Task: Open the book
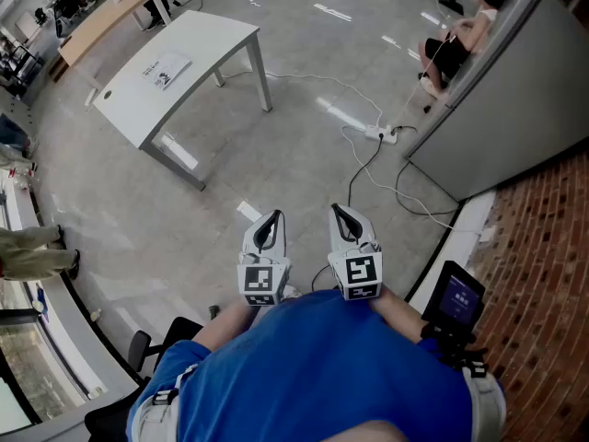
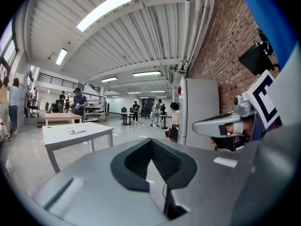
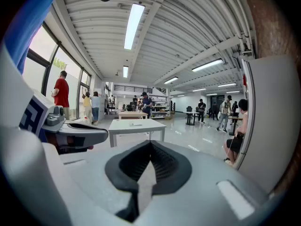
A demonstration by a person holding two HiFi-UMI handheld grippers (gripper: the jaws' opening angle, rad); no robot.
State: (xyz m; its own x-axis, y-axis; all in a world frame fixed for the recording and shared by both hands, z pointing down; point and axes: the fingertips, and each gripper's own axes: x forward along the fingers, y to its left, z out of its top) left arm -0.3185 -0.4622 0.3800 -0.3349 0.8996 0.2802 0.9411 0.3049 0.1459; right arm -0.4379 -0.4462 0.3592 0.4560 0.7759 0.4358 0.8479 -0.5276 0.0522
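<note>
While both claws are hanging just in front of the operator's blue shirt (image 1: 322, 366), no contact with the book is being made. The task looks to be at the approach stage.

- Left gripper (image 1: 268, 224): its jaws are meeting at the tips and gripping nothing.
- Right gripper (image 1: 348, 219): its jaws are also pressing together and holding nothing. Both are pointing slightly downward, side by side.
- Bare floor (image 1: 276, 155) is lying between operator and target. A power strip (image 1: 382, 134) with trailing cable is sitting to the right of the straight path.
- The book (image 1: 166, 69) is lying flat and closed on the white table (image 1: 207, 35), well away from both grippers and towards the far half of the top.
- Other people are standing or sitting beyond, clear of the table.

Judgement on doing the step well:
- The operator is likely needing to walk up to the table first, passing left of the cable.
- Spine side cannot be told from this range, so it is worth checking on arrival.
- Jaws should be opening before they reach the cover.
- One claw is probably best steadying the book near the spine while the other is slipping a jaw under the free cover edge and swinging it over.
- A thin booklet may be sliding on the smooth top, so a low, shallow entry looks safer.
</note>
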